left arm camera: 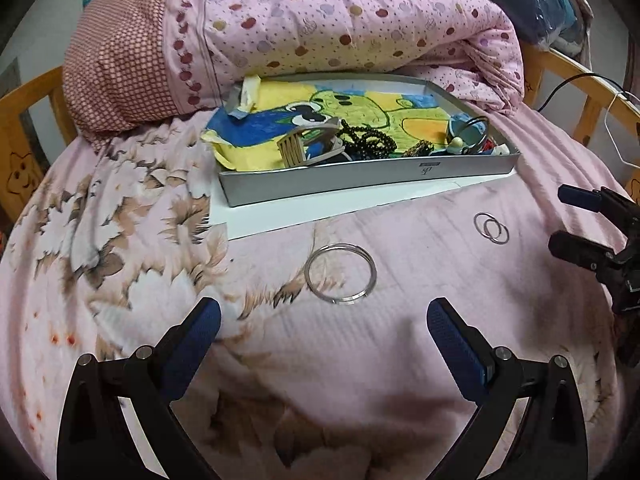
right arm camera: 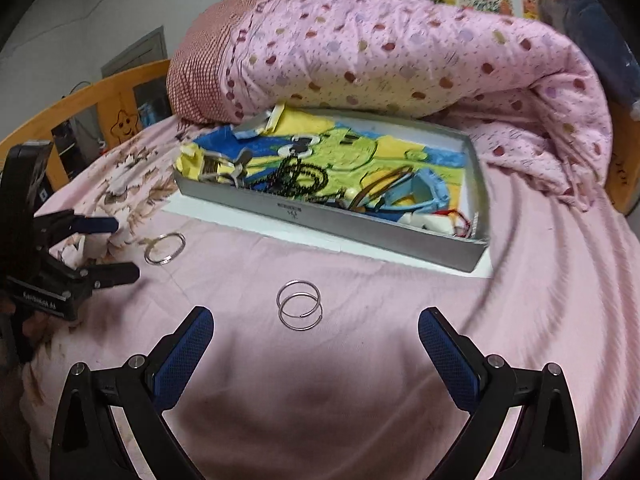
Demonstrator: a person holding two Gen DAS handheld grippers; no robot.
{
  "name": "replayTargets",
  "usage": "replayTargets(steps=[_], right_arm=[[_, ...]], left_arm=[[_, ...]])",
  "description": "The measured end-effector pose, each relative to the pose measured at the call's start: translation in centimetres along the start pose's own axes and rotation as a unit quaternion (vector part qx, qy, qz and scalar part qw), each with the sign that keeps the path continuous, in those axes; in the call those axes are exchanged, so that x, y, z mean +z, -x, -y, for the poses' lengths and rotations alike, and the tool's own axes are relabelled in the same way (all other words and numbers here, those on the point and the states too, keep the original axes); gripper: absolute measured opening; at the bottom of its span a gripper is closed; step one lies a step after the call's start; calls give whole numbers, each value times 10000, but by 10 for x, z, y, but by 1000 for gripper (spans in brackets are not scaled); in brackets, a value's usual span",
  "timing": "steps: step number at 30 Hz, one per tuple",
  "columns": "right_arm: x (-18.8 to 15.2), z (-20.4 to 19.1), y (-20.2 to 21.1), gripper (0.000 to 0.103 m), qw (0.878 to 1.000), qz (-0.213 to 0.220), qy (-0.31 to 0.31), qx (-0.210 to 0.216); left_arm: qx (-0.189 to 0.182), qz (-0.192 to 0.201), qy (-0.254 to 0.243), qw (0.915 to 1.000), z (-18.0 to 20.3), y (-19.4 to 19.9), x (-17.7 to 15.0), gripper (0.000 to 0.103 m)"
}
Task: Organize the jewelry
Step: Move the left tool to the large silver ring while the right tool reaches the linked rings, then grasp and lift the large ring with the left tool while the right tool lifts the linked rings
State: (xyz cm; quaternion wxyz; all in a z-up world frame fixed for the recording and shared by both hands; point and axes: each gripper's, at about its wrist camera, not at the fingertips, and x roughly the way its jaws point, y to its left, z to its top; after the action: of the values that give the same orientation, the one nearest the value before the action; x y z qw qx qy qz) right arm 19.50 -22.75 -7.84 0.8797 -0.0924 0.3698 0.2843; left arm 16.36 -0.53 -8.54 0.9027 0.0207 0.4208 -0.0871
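A silver bangle lies on the pink bedspread just ahead of my open, empty left gripper; it also shows in the right wrist view. A pair of overlapping thin silver hoops lies just ahead of my open, empty right gripper; the pair also shows in the left wrist view. A grey shallow box behind them holds black beads, a hair clip and a blue item on a cartoon cloth.
A rolled pink dotted quilt lies behind the box. A white board sits under the box. Wooden bed rails run along both sides. The right gripper shows at the right edge, the left gripper at the left.
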Motion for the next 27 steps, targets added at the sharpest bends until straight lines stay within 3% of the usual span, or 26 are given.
replayTargets(steps=[5,8,10,15,20,27], right_arm=[[-1,5,-19,101,9994,-255,-103,229],[1,4,-26,85,9984,-411,-129,363],[2,3,-29,80,9979,-479,-137,423],[6,2,-36,58,9969,-534,-106,567],[10,3,-44,50,9965,-585,-141,572],[9,-7,-44,29,9968,-621,110,488]], left_arm=[[-191,-102,-63,9997,-6,-15,6,98],[-329,-247,-146,9990,-5,-25,8,84],[-411,-330,-188,9984,-3,-30,9,79],[-495,-343,-291,9978,-2,-36,13,72],[-420,-330,-263,9982,-4,-39,16,53],[-307,-316,-489,9978,6,-37,15,40]])
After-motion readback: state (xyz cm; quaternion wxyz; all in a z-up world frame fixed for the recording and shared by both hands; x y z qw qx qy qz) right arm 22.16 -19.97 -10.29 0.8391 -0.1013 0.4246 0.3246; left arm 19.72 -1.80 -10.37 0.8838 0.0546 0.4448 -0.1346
